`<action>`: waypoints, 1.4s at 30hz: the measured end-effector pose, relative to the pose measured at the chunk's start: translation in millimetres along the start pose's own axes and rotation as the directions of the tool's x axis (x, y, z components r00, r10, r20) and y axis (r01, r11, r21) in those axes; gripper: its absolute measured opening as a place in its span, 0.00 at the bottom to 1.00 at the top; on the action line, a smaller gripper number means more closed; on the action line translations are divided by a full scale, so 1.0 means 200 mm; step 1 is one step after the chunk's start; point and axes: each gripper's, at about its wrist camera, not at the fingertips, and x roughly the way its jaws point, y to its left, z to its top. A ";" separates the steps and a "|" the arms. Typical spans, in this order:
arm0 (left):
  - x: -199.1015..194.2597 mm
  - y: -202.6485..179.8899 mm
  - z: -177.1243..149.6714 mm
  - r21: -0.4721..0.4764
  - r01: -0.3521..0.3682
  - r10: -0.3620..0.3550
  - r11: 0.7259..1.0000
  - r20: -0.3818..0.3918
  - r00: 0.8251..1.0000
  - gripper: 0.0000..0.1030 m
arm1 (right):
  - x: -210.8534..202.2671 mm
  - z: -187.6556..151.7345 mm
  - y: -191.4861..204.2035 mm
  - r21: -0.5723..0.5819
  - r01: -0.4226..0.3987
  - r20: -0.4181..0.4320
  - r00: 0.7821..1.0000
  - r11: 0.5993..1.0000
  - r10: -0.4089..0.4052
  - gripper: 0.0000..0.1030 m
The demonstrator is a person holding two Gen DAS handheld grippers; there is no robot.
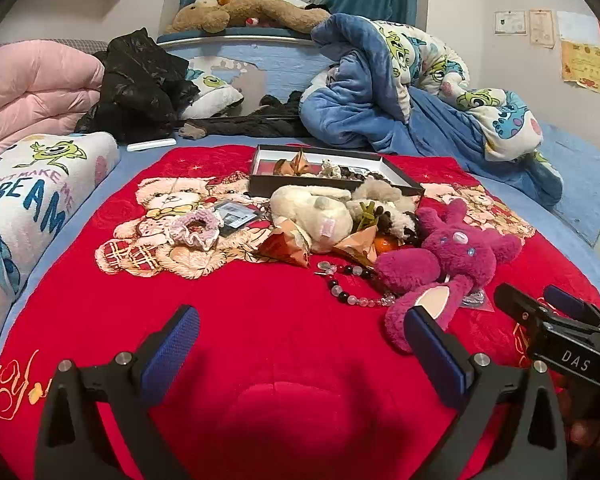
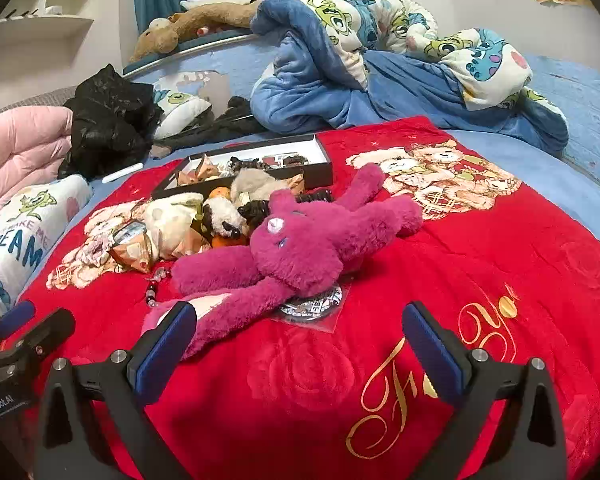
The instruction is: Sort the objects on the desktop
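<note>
A magenta plush bunny [image 1: 448, 264] [image 2: 300, 248] lies on the red blanket [image 1: 260, 320] [image 2: 460, 280]. Beside it are a cream plush [image 1: 316, 212] [image 2: 172, 216], a bead bracelet [image 1: 348, 288], an orange [image 1: 384, 246] [image 2: 224, 242], a crocheted scrunchie [image 1: 196, 228] and paper wrappers. A shallow black box [image 1: 396, 178] [image 2: 324, 156] behind them holds small items. My left gripper [image 1: 300, 344] is open and empty above bare blanket, its right finger near the bunny's foot. My right gripper [image 2: 300, 340] is open and empty, its left finger by the bunny's leg.
A round silver packet [image 2: 312, 300] lies under the bunny. A pink quilt [image 1: 28, 88], black jacket [image 1: 140, 80], printed pillow [image 1: 32, 200] and blue blanket heap [image 1: 400, 92] ring the red blanket. A brown plush [image 1: 252, 12] lies on the headboard.
</note>
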 end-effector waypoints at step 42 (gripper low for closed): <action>0.02 -0.02 -0.02 0.027 -0.032 0.033 0.999 -0.035 0.999 1.00 | 0.02 -0.02 0.00 -0.001 0.005 -0.023 1.000 1.000 -0.005 1.00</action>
